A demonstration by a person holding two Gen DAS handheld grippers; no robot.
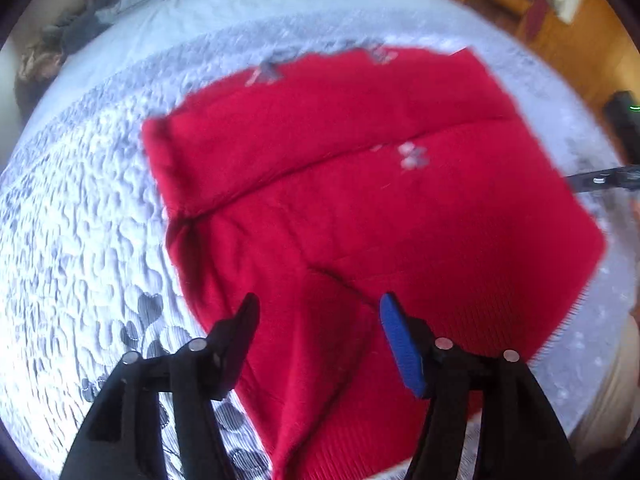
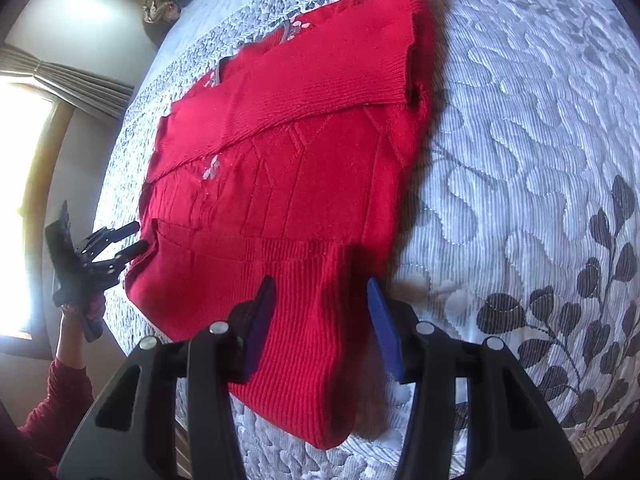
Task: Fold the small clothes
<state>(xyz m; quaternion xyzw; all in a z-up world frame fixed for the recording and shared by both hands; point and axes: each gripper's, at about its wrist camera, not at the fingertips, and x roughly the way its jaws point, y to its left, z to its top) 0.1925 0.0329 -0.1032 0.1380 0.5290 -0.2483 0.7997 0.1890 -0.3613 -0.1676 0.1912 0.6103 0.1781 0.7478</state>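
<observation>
Ribbed hem of the red sweater point(image 2: 304, 320) sits right under my right gripper point(image 2: 322, 320), jaws apart, pads clear of the knit. Left gripper point(image 1: 316, 344) hovers over the sweater's opposite edge, jaws spread, gripping nothing. Sweater lies flat on the quilted bedspread point(image 2: 520, 128), both sleeves folded across its body.
</observation>
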